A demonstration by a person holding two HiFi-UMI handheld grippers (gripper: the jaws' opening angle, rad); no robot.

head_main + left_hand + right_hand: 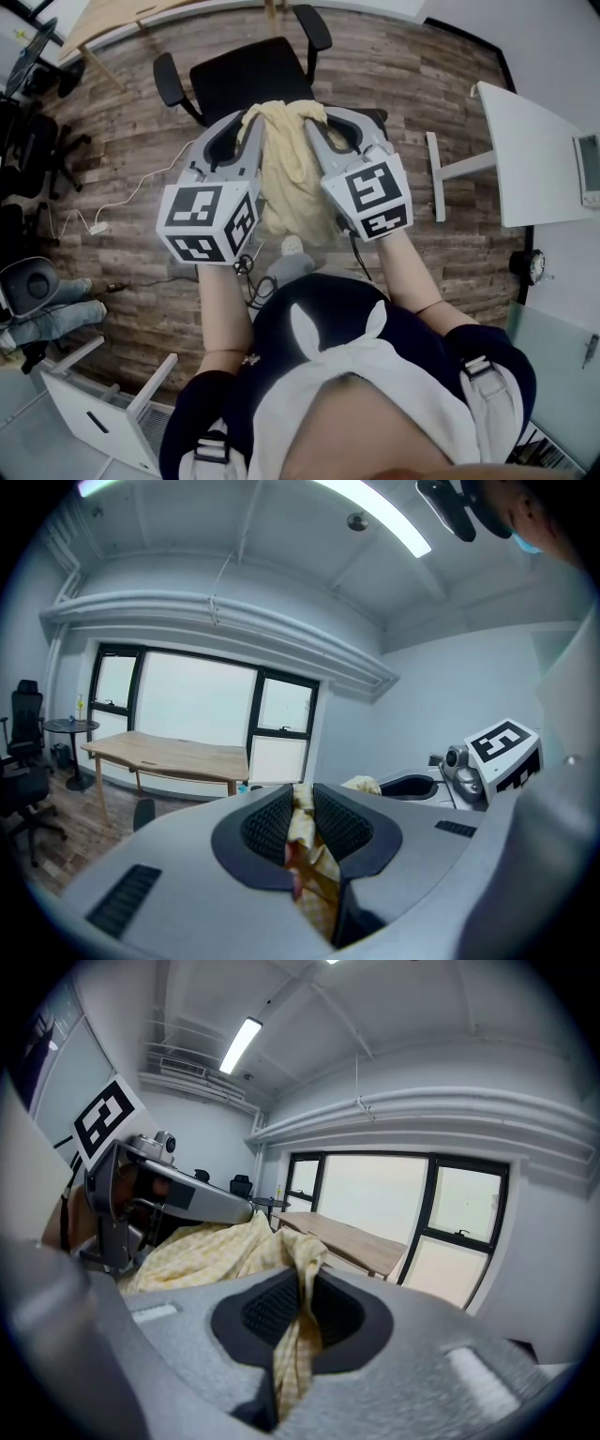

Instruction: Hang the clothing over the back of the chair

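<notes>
Closest to the lens is the person's torso (pixel 347 394), with both forearms stretched toward the black office chair (pixel 253 80). I see the left tool (pixel 242 127) pinching a fold of the pale yellow checked clothing (pixel 281 178), the cloth squeezed between its ribbed pads. I see the right tool (pixel 321 127) clamped on another fold of the same garment, which runs down through its pads. Both tools sit side by side at the near edge of the chair. The clothing bunches between them and hangs down in front of the chair; I can't tell whether it touches the seat. A white cable (pixel 122 202) trails on the wood floor (pixel 422 84) left of the chair, and a white worktop (pixel 525 159) stands well to its right.
</notes>
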